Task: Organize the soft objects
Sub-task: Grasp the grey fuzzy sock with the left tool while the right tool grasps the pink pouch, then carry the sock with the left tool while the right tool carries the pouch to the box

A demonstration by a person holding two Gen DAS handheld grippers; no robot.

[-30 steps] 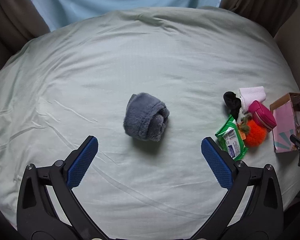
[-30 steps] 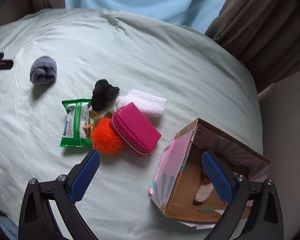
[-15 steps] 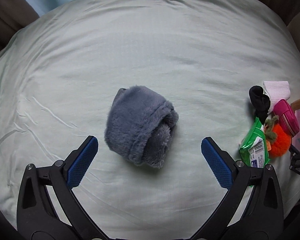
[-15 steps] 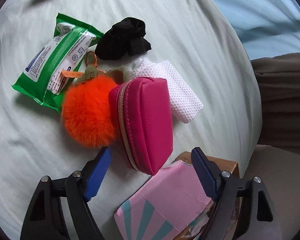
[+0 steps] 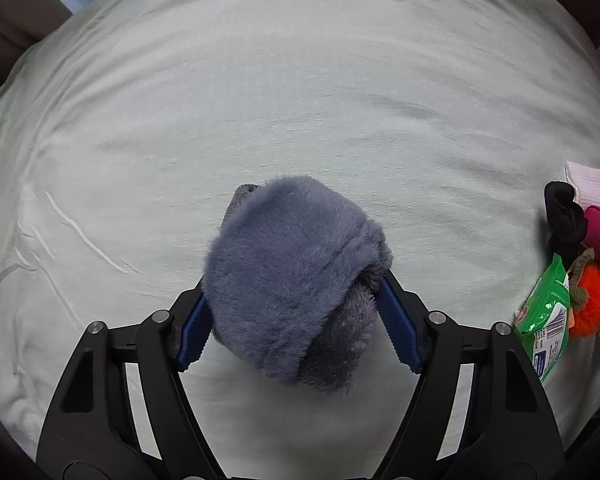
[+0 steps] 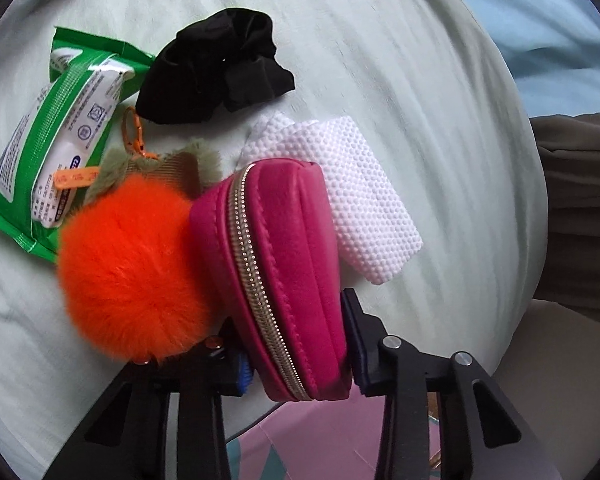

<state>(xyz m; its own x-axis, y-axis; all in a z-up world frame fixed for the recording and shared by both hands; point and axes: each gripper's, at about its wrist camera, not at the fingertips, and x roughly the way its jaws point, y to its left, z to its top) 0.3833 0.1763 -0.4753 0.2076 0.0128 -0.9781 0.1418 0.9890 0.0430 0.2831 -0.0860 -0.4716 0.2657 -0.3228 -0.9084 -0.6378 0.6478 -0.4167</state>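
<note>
The grey bundle [image 5: 296, 280] is plush cloth with a short, fuzzy, matt pile. The bed sheet [image 5: 260, 100] is smooth, matt, pale green woven cloth with fine creases. The left gripper [image 5: 296, 320] is matt black plastic with blue ribbed pads [image 5: 400, 332] and small shiny metal screws. The pink pouch [image 6: 288, 264] looks like soft leather with a slight sheen, stitched seams and a glinting metal zipper. The orange pompom [image 6: 132, 272] is long, fluffy fur with a glossy orange clasp. The wipes pack [image 6: 56, 136] is glossy, crinkled green plastic film. The white cloth [image 6: 360, 204] has a bumpy, dotted texture. The black scrunchie [image 6: 216, 64] is matt, gathered fabric.
</note>
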